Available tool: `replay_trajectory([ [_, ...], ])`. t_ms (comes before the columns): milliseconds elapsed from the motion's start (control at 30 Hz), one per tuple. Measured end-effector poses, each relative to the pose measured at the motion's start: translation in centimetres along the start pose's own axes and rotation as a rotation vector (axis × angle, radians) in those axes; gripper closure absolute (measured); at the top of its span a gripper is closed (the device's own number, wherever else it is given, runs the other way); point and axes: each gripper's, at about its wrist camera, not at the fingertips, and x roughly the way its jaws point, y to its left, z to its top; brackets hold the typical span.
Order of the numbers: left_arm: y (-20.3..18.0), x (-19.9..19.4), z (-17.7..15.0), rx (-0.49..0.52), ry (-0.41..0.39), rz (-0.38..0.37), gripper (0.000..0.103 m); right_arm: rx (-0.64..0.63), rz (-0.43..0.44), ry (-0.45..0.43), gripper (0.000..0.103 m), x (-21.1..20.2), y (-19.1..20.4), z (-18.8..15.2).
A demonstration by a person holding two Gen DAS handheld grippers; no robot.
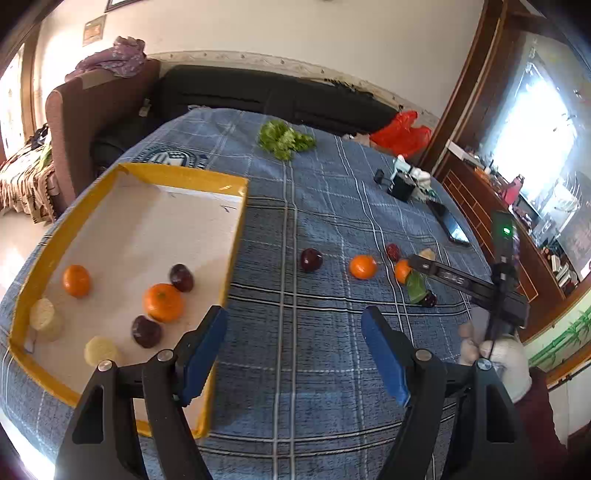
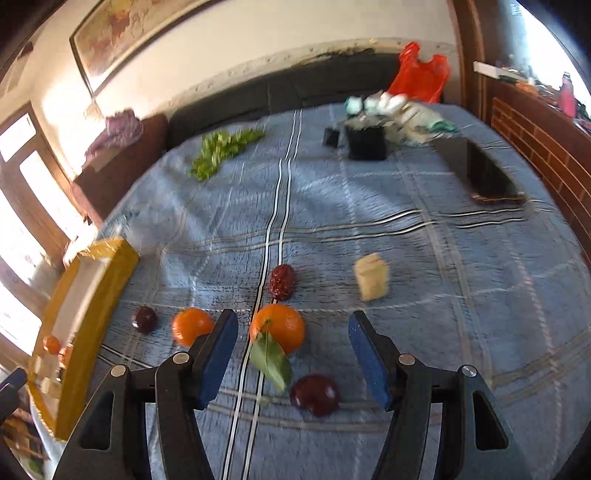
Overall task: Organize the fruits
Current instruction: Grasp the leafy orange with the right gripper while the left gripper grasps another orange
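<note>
Tabletop [image 1: 295,206] covered in a blue plaid cloth, room sunlit and cluttered. Yellow-rimmed tray [image 1: 236,236] sits on the left side of the cloth; inside it 2 oranges [image 1: 163,302], 2 dark plums [image 1: 181,277] and 2 pale corn pieces [image 1: 100,350], all loose on the white floor. Left gripper [image 1: 293,343] hangs over the bare cloth just beside the tray's right wall, jaws released, nothing between them.

Still out on the cloth, in a rough row: a dark plum [image 2: 144,319], an orange [image 2: 192,325], an orange with a green leaf [image 2: 277,326], a wrinkled red date [image 2: 282,281], a pale corn chunk [image 2: 371,276] and a second dark plum [image 2: 314,394] nearest the camera. Right gripper [image 2: 291,354] is over that group, jaws released, with the leafy orange and the near plum in the gap but not pressed; view is motion-blurred.

Far side of the tabletop: a bunch of green lettuce [image 1: 284,139], a small black box [image 1: 400,186], crumpled pale wrappers [image 2: 406,114], a phone [image 1: 448,223] lying flat, a red plastic bag [image 1: 400,134]. Behind it a dark sofa [image 1: 266,96] along a cream wall, a brown armchair [image 1: 96,110] with purple cloth draped on top, a framed picture [image 2: 122,33], wooden cabinets and a bright window [image 1: 532,133] on the right
</note>
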Motion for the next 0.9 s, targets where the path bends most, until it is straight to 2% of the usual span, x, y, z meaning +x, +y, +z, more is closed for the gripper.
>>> replay_trajectory([
  [67,-1.1,1.1,0.4,0.026,0.02,0.002,0.028,-0.024,0.007,0.021,0.037,1.4,0.4,0.2],
  [100,-1.7,1.6,0.5,0.043,0.024,0.007,0.028,-0.039,0.005,0.03,0.042,2.0,0.7,0.2],
  [133,-2.3,2.2,0.7,0.062,0.029,0.011,0.028,-0.056,0.008,0.036,0.048,2.5,1.0,0.1],
  [167,-3.0,2.9,1.0,0.082,0.032,0.015,0.028,-0.062,0.015,0.041,0.064,2.8,1.0,-0.1],
  [300,-5.3,6.2,2.0,0.136,0.067,0.011,0.028,-0.055,0.037,0.034,0.064,2.6,0.6,-0.2],
  [500,-8.3,11.8,3.6,0.207,0.098,-0.026,0.028,0.003,0.063,-0.065,0.064,0.1,-1.0,0.7],
  [700,-9.9,17.1,4.1,0.27,0.156,-0.015,0.029,0.05,0.073,-0.056,0.063,0.3,-1.9,0.8],
  [733,-10.1,17.5,4.0,0.282,0.161,-0.002,0.033,0.053,0.074,-0.053,0.063,0.4,-1.9,0.9],
  [767,-10.2,18.0,3.8,0.289,0.174,0.0,0.056,0.056,0.076,-0.049,0.063,0.5,-1.9,0.9],
  [800,-10.2,18.5,3.5,0.289,0.197,-0.01,0.069,0.055,0.077,-0.047,0.063,0.6,-1.9,0.9],
  [900,-10.5,18.1,3.3,0.285,0.181,-0.017,0.069,0.05,0.074,-0.051,0.063,0.6,-1.8,0.9],
])
